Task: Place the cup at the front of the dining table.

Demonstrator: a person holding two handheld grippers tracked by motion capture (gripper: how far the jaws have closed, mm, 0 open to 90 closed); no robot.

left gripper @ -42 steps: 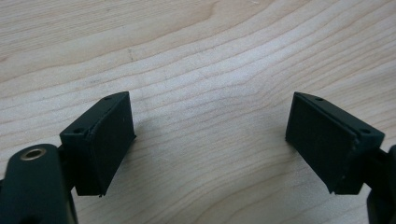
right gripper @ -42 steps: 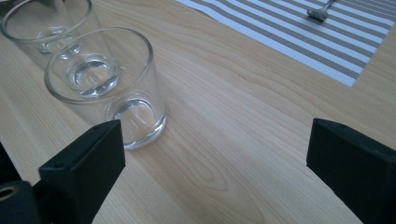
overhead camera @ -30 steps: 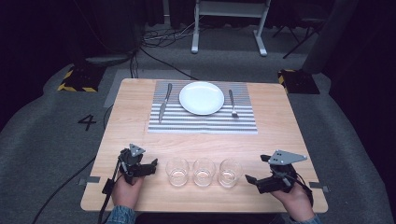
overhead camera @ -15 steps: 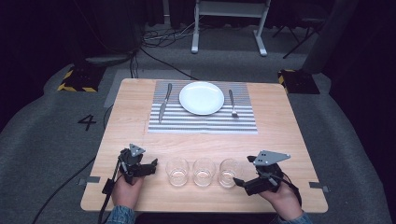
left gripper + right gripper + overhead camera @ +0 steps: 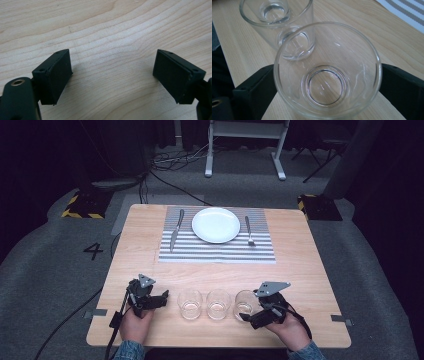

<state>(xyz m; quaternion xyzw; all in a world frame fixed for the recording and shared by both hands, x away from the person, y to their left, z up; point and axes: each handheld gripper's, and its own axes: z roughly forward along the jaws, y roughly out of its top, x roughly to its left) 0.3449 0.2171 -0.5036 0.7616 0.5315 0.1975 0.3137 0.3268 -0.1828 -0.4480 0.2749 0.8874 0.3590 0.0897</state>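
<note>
Three clear empty glasses stand in a row near the table's front edge: a left glass [image 5: 190, 303], a middle glass [image 5: 218, 303] and a right glass [image 5: 244, 301]. My right gripper [image 5: 245, 314] is open, one jaw on each side of the right glass [image 5: 327, 75], which stands upright on the wood. I cannot tell whether the pads touch it. The middle glass [image 5: 262, 27] stands just behind it in the right gripper view. My left gripper [image 5: 162, 299] rests left of the row, open, with bare wood between its pads [image 5: 58, 75].
A striped placemat [image 5: 215, 251] lies at the far half of the table [image 5: 300, 265] with a white plate [image 5: 216, 224], a knife [image 5: 176, 229] on its left and a fork [image 5: 248, 231] on its right. Bare wood separates the mat from the glasses.
My right gripper has moved left from the table's right side until its jaws flank the right glass. The left gripper and the glasses have stayed put.
</note>
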